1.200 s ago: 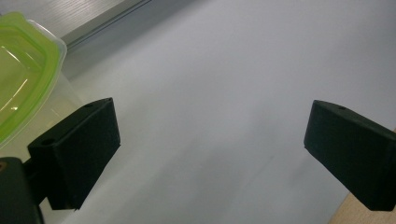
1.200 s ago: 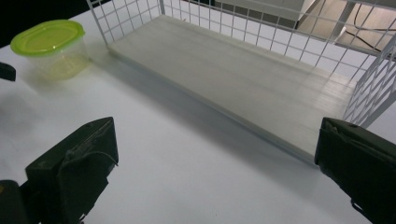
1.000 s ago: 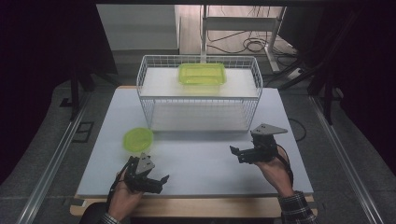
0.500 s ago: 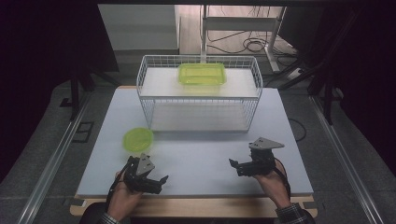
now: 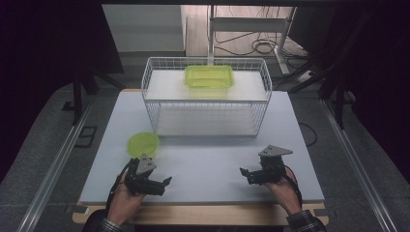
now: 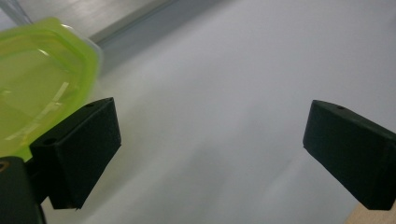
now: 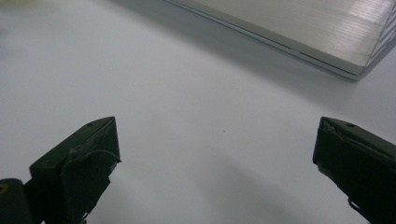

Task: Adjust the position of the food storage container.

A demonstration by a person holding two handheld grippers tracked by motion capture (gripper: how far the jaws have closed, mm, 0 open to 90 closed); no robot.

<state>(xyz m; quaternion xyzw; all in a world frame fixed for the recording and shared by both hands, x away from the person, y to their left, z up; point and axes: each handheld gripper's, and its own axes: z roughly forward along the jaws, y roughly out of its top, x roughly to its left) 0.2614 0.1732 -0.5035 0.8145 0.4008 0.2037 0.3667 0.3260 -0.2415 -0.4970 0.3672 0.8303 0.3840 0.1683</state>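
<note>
Table: large white rectangular tabletop point(image 5: 208, 159) on a pale wooden base; wide bare stretch across the near half; both hand-held tools sit over that near edge
Basket: white wire-mesh rectangular basket point(image 5: 207, 99) with an open top, standing on the far half of the table, roughly centred; a white flat panel lies inside it as a raised floor; in the right gripper view a pale ribbed slab edge point(image 7: 299, 28) crosses the upper right, just off the table surface
Container: translucent lime-green rectangular plastic container point(image 5: 209, 77) resting on the panel inside the basket, toward its far side, near the middle; upright, mouth up
Lid: translucent lime-green round plastic lid point(image 5: 142, 144) lying flat on the table, left of centre, just outside the basket's near left corner and apart from it; nearest thing to the left tool, just beyond it, not touching; in the left gripper view it lies point(image 6: 42, 88) at upper left, beyond and partly behind the left-hand jaw
Right gripper: black two-jaw hand-held tool point(image 5: 246, 172) with a grey three-cornered plate on top, held at the near right of the table, jaws pointing left; jaws spread wide, bare table between them, gripping nothing point(image 7: 215, 163)
Left gripper: black two-jaw hand-held tool point(image 5: 167, 181), near left of the table, jaws pointing right; jaws spread wide over bare table, nothing between them point(image 6: 210, 149)
</note>
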